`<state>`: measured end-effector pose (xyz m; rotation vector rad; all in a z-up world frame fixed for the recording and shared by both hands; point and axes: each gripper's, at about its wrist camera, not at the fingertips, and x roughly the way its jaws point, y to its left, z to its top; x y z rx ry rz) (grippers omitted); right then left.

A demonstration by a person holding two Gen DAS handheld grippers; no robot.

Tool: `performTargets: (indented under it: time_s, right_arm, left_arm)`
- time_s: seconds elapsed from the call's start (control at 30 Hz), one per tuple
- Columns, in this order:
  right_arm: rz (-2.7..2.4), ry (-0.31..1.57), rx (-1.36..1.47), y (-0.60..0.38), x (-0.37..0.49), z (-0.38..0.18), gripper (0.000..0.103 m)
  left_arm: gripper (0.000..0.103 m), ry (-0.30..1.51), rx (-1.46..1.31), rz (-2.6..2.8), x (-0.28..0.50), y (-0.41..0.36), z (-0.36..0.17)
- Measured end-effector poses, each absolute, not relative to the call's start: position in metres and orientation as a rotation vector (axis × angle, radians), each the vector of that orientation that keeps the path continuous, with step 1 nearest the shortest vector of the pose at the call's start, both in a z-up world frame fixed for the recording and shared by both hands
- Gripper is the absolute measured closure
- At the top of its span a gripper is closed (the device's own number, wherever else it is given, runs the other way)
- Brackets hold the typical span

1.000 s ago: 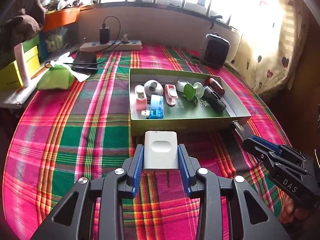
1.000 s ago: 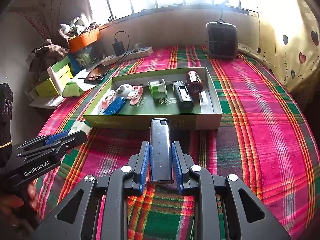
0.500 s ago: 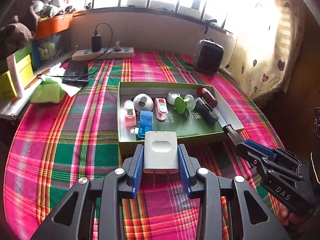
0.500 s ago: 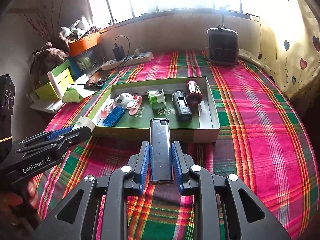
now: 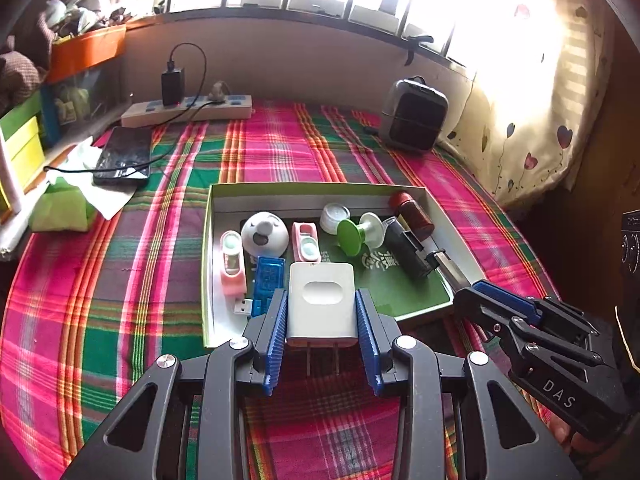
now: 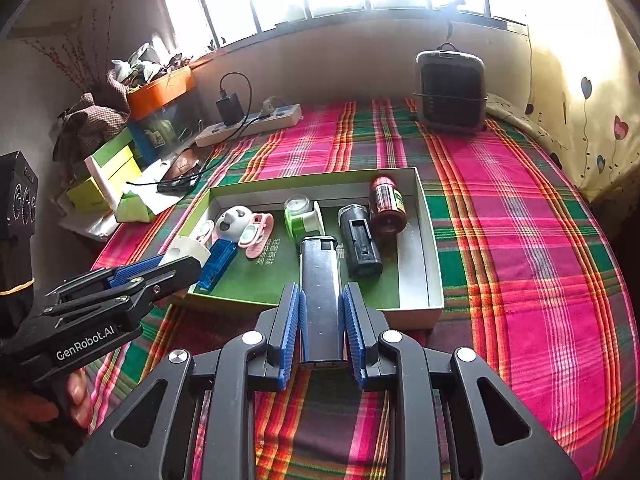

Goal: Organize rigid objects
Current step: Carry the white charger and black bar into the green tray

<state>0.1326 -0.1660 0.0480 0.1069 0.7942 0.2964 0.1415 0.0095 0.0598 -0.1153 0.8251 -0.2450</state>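
While both grippers hang over the tray's near edge: two items carried in for placing.

Left gripper (image 5: 322, 312), fingers clamped on white charger (image 5: 322, 300), prongs toward the camera, above the tray (image 5: 316, 188) just beside the blue USB stick (image 5: 268, 280). Right gripper (image 6: 321, 316), fingers clamped on dark lighter (image 6: 320, 280), its tip over the green floor between green-white spool (image 6: 302, 216) and black block (image 6: 360, 244). Advice: lower each into bare green floor, lighter parallel to the block, charger clear of the stick; part the fingers only once the item rests, one at a time.
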Motion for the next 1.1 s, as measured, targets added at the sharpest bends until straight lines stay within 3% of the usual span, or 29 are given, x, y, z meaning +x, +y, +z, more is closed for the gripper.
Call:
performTargets:
  time_s: [1.1]
  right_arm:
    - [0.291, 0.901, 0.028, -0.155, 0.188, 0.024, 0.079]
  left_arm:
    - [0.071, 0.906, -0.092, -0.264, 0.195, -0.013, 0.034]
